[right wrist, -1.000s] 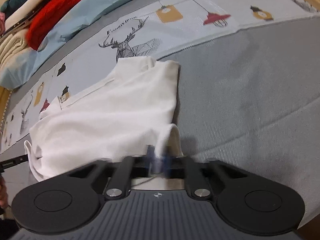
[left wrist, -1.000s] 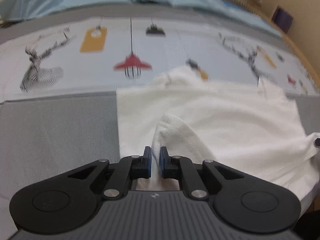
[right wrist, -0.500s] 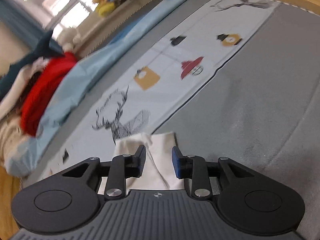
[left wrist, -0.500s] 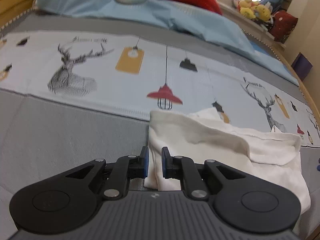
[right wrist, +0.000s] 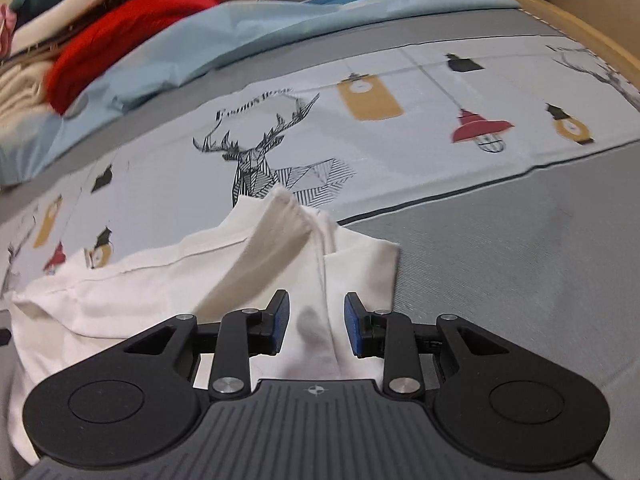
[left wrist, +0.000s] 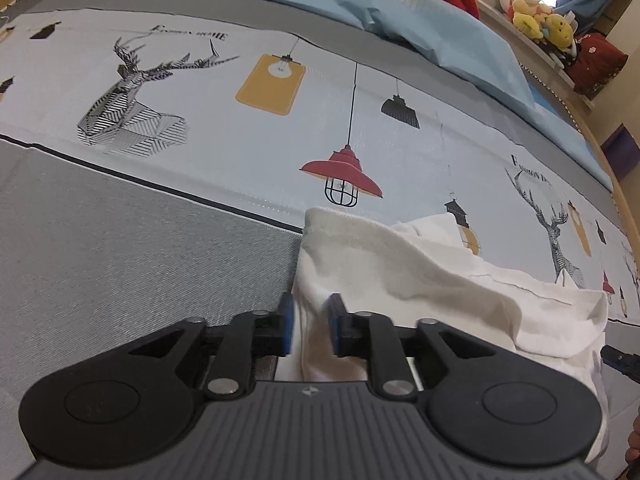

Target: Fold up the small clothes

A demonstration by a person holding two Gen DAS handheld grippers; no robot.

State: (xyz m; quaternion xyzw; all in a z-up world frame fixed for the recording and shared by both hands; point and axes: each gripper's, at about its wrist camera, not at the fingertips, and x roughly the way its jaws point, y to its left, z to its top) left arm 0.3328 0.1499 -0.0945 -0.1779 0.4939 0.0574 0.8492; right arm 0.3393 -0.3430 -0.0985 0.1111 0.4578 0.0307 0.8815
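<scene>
While both grippers hover low over a bed, a white garment (left wrist: 420,276) lies folded over on the bedspread (left wrist: 140,248), straddling the line where its plain grey weave meets a pale blue band printed with deer heads and hanging lamps.

From the left wrist view, the left gripper (left wrist: 310,328) has its blue-padded fingers (left wrist: 285,330) partly apart. A strip of the white cloth runs up through the gap, but the pads look slightly blurred and do not seem to pinch it. The garment's folded edge rises just ahead of the fingers, with a thick rolled hem at the top, and the cloth spreads away to the right in soft wrinkles. At the far right edge, the dark tip of the other tool shows beside the cloth.

From the right wrist view, the right gripper (right wrist: 316,328) is wider open, its pads (right wrist: 354,330) clear of the fabric on each side. Loose white cloth (right wrist: 168,300) lies between and beyond them, a raised fold peaking near a printed deer head (right wrist: 260,156). A grey shadow falls on the cloth between the fingers.

Behind the printed band lie a light blue sheet (right wrist: 224,36) and a red garment (right wrist: 128,32) among heaped clothes. Yellow plush toys (left wrist: 540,20) sit on a ledge at the upper right.
</scene>
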